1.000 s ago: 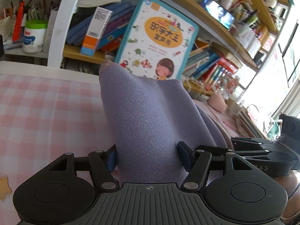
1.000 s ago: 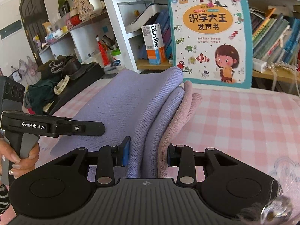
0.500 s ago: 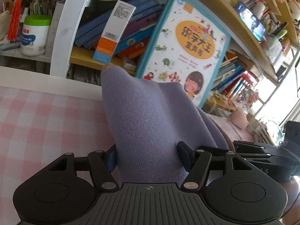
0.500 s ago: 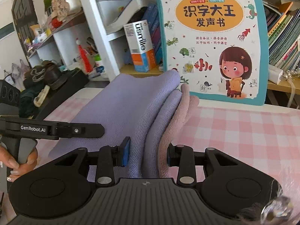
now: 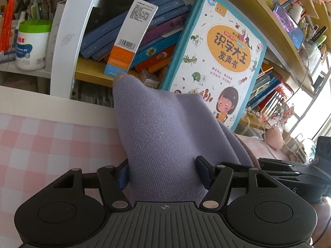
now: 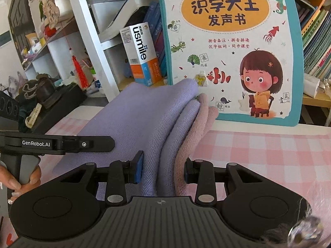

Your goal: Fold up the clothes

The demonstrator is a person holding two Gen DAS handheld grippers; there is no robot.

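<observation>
Both grippers are pinching the same folded purple garment [image 6: 144, 119], holding it above the pink checked tablecloth [image 6: 269, 155] near the table's back edge, just in front of the bookshelf [image 5: 89, 72]. The left gripper [image 5: 163, 171] is clamping one thick bundle of the knit; the right gripper [image 6: 163, 169] is squeezing several stacked layers, purple ones plus a pinkish layer [image 6: 198, 128] on its right side. Judging by those doubled layers, the folding is looking well advanced; what seems left is laying the bundle down flat, or one more fold. On the shelf, leaning books [image 5: 144, 31] and a toothpaste box [image 6: 142, 53] are sitting behind a large children's book [image 6: 231, 47].
</observation>
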